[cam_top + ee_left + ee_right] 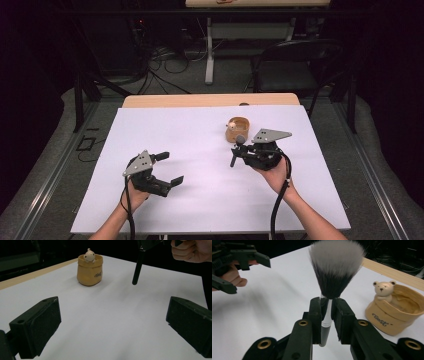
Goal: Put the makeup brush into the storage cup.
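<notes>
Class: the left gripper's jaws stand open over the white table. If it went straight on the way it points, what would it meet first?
Probably nothing soon: the left gripper points over bare white table. Farther on stand the tan holder and the brush handle hanging from the right gripper, both slightly off-line; depth is unclear.

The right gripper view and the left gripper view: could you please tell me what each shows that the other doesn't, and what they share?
The right gripper view alone shows the brush's grey-and-black bristle head and the right gripper shut on the brush's silver ferrule. The left gripper view alone shows the brush's black handle hanging down toward the sheet, and the left gripper's own wide-open pads. Both show the tan cup with a small bear figure at its rim, standing on the white sheet.
</notes>
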Demonstrator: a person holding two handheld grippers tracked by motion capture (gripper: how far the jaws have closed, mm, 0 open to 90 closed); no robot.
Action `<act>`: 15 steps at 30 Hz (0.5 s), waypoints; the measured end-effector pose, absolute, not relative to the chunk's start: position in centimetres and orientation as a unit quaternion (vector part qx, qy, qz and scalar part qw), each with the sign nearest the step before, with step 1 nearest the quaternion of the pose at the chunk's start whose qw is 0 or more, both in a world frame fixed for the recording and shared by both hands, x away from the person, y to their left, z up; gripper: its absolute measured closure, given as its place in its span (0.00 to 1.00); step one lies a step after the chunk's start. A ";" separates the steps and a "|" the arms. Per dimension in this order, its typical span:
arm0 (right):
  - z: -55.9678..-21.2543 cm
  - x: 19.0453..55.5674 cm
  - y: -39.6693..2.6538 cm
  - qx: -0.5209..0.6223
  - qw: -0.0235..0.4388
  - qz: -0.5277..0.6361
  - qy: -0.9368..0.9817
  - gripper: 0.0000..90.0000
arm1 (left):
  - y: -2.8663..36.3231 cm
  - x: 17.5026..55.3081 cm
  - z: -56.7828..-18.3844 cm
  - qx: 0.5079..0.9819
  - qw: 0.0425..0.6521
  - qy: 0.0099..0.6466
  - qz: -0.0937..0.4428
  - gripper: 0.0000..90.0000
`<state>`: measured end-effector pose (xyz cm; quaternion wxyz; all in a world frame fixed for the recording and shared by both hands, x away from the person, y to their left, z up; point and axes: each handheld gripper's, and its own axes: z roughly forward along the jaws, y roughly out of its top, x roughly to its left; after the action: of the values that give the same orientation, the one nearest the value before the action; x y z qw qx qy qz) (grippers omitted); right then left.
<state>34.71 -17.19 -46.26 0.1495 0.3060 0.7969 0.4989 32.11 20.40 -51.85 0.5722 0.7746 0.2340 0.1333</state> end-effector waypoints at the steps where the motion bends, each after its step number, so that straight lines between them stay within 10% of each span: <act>1: -46.2 34.8 -17.4 0.308 0.151 0.498 0.796 0.86 | 20.5 32.0 -51.8 0.773 0.574 0.235 0.133 0.00; 15: -46.0 35.5 -19.1 0.327 0.170 0.482 0.795 0.86 | 23.3 31.2 -51.7 0.759 0.575 0.259 0.161 0.00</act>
<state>35.48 -19.08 -46.02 0.1700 0.3269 0.7952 0.4815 31.23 23.33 -51.75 0.5751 0.7594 0.2586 0.1605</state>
